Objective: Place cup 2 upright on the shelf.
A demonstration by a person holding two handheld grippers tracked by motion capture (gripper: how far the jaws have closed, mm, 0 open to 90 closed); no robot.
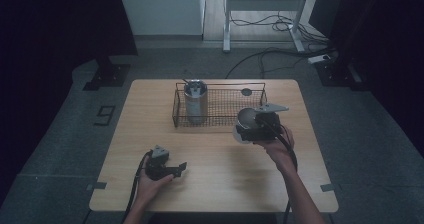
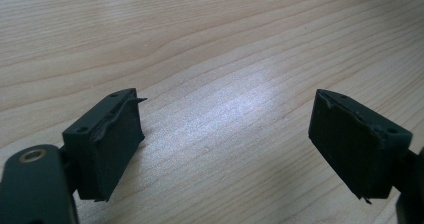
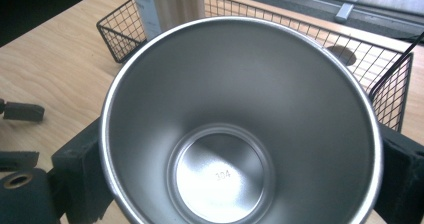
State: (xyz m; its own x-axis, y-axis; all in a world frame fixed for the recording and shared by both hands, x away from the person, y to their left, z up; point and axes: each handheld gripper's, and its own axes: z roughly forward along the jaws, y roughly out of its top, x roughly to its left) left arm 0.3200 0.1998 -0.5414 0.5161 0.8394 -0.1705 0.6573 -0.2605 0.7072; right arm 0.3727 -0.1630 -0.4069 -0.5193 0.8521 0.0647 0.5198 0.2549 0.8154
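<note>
**Steel cup held beside wire basket**

A black wire basket (image 1: 225, 115) on the table (image 1: 210, 184) holds one upright metal tumbler (image 1: 195, 103). The right tongs (image 1: 248, 129) clamp an empty, shiny steel cup (image 3: 240, 129) just beside the basket. The left tongs (image 1: 177, 170) stand open, empty.

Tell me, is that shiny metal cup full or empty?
Empty: the right gripper view looks straight into the metal cup and shows bare steel down to its bottom, with a small stamped number there and nothing inside.
</note>
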